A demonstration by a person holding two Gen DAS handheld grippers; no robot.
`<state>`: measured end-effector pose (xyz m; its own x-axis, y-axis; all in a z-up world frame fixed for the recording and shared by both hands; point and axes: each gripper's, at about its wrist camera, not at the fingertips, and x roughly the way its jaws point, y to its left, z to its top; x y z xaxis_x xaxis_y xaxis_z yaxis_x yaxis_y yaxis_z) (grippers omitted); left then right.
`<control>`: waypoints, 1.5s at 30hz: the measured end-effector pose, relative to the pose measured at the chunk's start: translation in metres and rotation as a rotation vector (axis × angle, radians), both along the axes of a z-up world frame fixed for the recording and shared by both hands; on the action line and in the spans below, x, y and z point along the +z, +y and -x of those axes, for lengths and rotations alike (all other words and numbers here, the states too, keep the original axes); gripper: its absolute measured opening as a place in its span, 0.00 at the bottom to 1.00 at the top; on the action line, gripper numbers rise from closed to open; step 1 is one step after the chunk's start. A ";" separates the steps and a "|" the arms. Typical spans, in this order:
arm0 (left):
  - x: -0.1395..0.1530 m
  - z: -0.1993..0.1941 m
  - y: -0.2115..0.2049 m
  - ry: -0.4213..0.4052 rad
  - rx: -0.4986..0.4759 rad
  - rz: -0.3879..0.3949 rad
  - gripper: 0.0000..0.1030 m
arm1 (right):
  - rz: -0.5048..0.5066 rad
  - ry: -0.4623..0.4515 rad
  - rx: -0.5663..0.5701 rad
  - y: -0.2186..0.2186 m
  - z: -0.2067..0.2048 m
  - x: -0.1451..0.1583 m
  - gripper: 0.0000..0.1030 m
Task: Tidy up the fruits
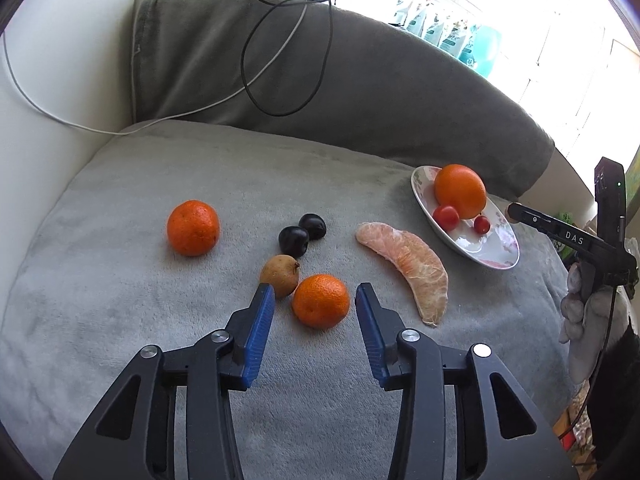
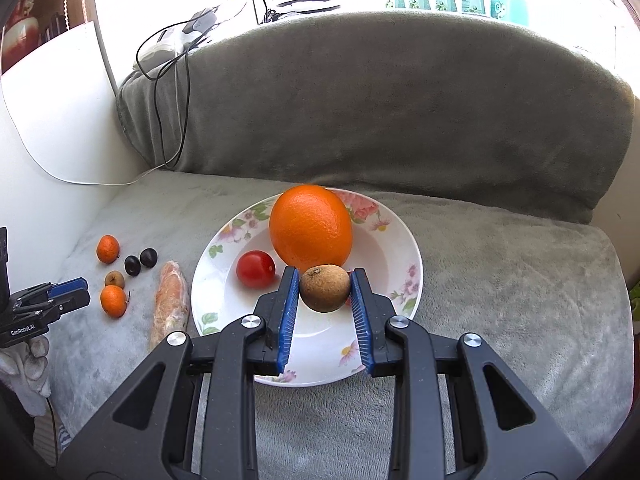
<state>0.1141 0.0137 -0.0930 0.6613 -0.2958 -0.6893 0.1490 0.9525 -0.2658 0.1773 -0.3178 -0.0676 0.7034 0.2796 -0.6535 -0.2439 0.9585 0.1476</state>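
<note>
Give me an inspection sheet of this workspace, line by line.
Surface: grey plush blanket over a sofa seat and backrest.
Job's things: floral plate holds a large orange and red cherry tomatoes. Loose on the blanket: two mandarins, two dark plums, a small brown fruit, a peeled citrus segment.
Clutter: nothing seen.
Grippers: left tool open, straddling the near mandarin, pads not touching. Right tool shut on a second brown fruit above the plate.
Cables: black cable and white cable drape down the backrest.
Surroundings: bright window, teal packets on the sill.
</note>
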 end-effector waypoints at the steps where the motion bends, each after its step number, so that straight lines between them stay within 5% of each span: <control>1: 0.000 0.000 0.001 0.001 0.003 0.002 0.41 | -0.003 0.000 0.001 0.000 0.000 0.000 0.27; 3: -0.001 0.001 0.002 0.002 0.007 0.005 0.41 | 0.001 -0.003 0.001 0.001 0.001 0.001 0.29; 5: -0.002 0.001 0.003 0.004 0.005 0.006 0.41 | 0.009 -0.020 -0.006 0.001 0.002 0.003 0.57; 7: -0.003 0.002 0.003 0.006 0.002 0.006 0.44 | 0.012 -0.042 -0.012 0.002 0.005 0.007 0.71; 14: -0.007 0.005 0.003 0.017 0.005 0.019 0.50 | 0.002 -0.064 -0.026 0.005 0.008 0.014 0.95; 27: -0.015 0.005 -0.005 0.033 0.000 0.022 0.52 | -0.048 -0.048 0.078 0.038 0.000 0.029 0.96; 39: -0.022 0.000 -0.005 0.043 0.018 0.016 0.52 | -0.042 0.057 0.373 0.120 -0.027 0.026 0.96; 45: -0.026 -0.002 -0.004 0.048 0.026 0.020 0.56 | -0.090 0.194 0.457 0.150 -0.053 0.008 0.76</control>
<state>0.1157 0.0102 -0.1185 0.6354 -0.2931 -0.7144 0.1113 0.9503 -0.2908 0.2307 -0.1677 -0.0592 0.3642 0.5922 -0.7188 -0.5955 0.7415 0.3091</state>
